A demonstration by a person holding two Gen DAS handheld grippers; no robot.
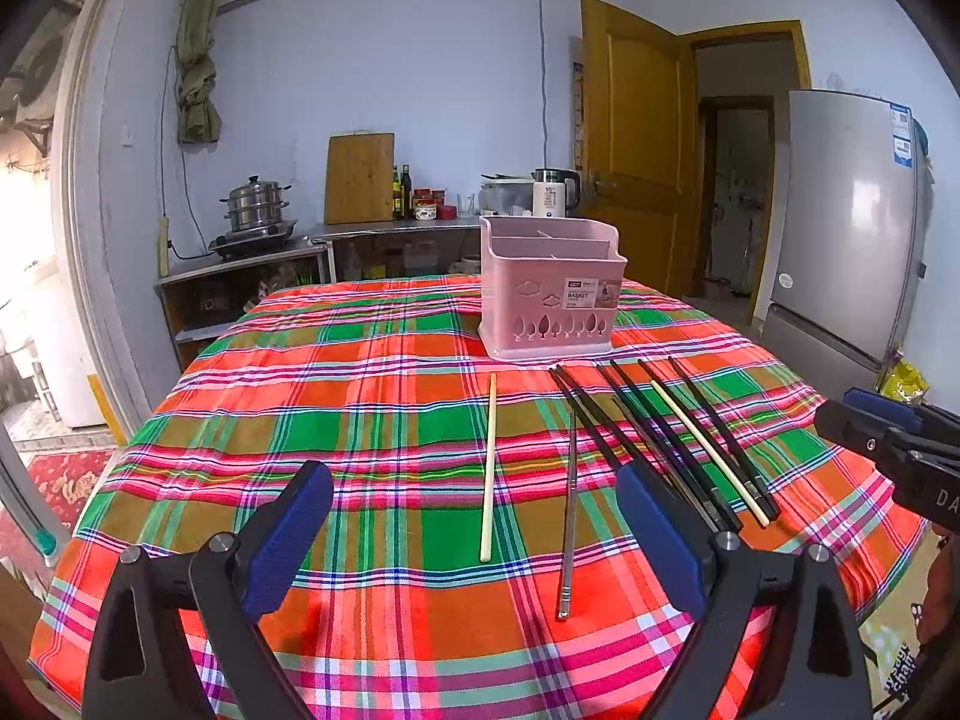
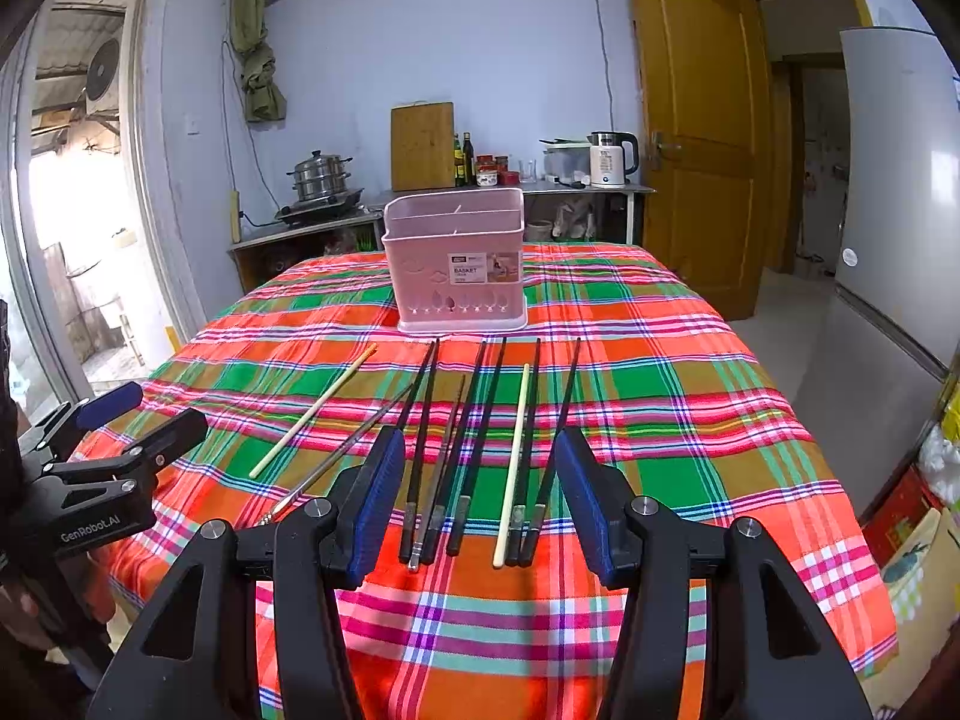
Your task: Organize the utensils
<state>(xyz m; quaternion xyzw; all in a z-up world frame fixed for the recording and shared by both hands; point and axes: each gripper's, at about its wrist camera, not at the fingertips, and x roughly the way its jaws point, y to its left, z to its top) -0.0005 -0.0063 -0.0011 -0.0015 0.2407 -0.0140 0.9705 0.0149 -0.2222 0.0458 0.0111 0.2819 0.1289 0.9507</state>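
Nothing looked sorted yet: every chopstick [image 2: 474, 450] lay on the tablecloth [image 2: 690, 420], the pink basket [image 2: 456, 264] seemingly empty, left gripper [image 1: 474, 540] and right gripper [image 2: 480, 504] both gaping, holding nothing.

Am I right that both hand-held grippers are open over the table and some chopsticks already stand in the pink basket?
Not quite: the pink basket holds nothing. The right wrist view shows all the chopsticks lying on the tablecloth. Both the left hand-held gripper and right hand-held gripper are indeed open.

Fridge [image 1: 852, 222], kettle [image 2: 609, 159], cutting board [image 2: 422, 146]
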